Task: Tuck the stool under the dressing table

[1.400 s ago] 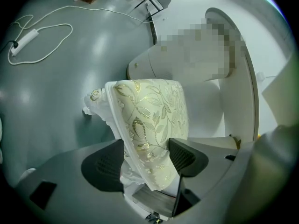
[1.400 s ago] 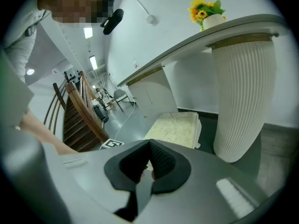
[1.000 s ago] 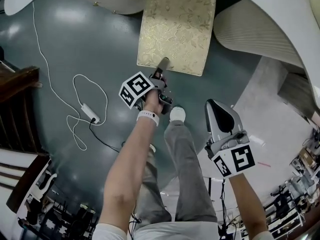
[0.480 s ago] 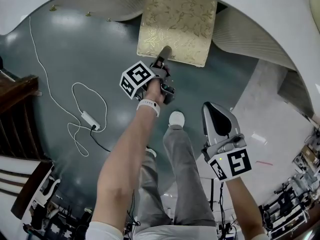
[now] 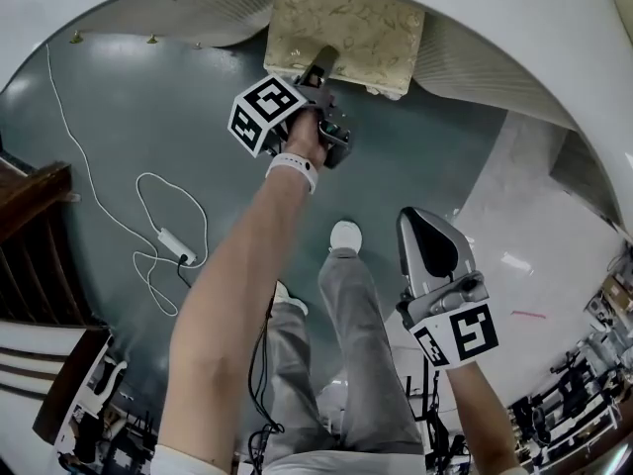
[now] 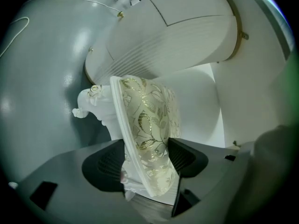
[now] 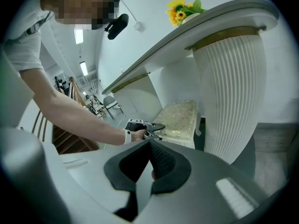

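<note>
The stool (image 5: 346,28) has a cream seat with a gold leaf pattern and white carved legs. It stands partly beneath the white dressing table (image 5: 554,28), between the table's ribbed pedestals. My left gripper (image 5: 321,62) is at the seat's near edge with the arm stretched out. In the left gripper view its jaws are shut on the padded seat edge (image 6: 149,120), beside a carved leg (image 6: 96,104). My right gripper (image 5: 427,236) hangs back near the person's right side. Its pads (image 7: 161,160) are shut with nothing between them. The stool (image 7: 180,115) also shows in the right gripper view.
A white cable with a power adapter (image 5: 173,240) lies on the grey-blue floor at the left. Dark wooden furniture (image 5: 30,196) stands at the left edge. The person's legs and a white shoe (image 5: 346,236) are below the stool. Yellow flowers (image 7: 184,8) sit on the table top.
The left gripper has moved away from the person with the stool, and more of the seat now lies under the table top. The right gripper has shifted a little.
</note>
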Available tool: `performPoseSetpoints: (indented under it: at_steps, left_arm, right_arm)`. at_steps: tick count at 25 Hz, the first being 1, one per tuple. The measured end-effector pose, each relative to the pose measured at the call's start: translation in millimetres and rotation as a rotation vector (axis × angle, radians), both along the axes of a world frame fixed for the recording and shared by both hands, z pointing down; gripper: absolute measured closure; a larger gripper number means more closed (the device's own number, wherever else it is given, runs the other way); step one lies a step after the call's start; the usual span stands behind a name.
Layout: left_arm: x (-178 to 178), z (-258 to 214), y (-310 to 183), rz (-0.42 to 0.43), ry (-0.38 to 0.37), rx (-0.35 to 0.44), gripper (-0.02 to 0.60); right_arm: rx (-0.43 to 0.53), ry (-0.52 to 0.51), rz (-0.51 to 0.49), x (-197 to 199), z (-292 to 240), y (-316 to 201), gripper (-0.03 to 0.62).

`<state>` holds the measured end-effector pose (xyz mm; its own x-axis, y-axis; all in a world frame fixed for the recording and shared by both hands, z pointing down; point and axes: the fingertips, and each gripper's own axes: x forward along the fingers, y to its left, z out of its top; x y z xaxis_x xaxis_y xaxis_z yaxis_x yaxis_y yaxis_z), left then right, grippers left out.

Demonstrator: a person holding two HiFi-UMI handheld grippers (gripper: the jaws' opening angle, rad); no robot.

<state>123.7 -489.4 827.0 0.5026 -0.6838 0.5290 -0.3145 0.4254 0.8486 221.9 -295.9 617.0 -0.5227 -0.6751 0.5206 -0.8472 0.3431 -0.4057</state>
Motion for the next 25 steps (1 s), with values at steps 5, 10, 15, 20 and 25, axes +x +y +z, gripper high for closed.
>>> performPoseSetpoints:
  at_steps: [5,10,15,20,25]
  left_arm:
    - [1.1,3.6,-3.9,-0.005,0.011,0.011,0.281]
    - [6.3,8.1,-12.4,0.013,0.027,0.006,0.281]
    - [21.2,-8.3,-12.8,0.133,0.047,0.026,0.282]
    - [29.1,-18.9,6.8,0.262,-0.011,0.009,0.305]
    - [14.4,-32.4,57.0,0.411,-0.196,-0.007,0.561]
  right_arm:
    - [-0.018,0.010,0.020,-1.3,16.7,39.5,0.585]
    - [-0.019,0.012,0.034,1.7,21.6,51.5,0.585]
    - [-0.006,0.014,0.055,10.8,11.8,41.2,0.585]
    - [0.009,0.009,0.055,11.1,-4.5,28.0,0.585]
    - [0.062,0.019,0.015,0.6,-27.7,37.8,0.585]
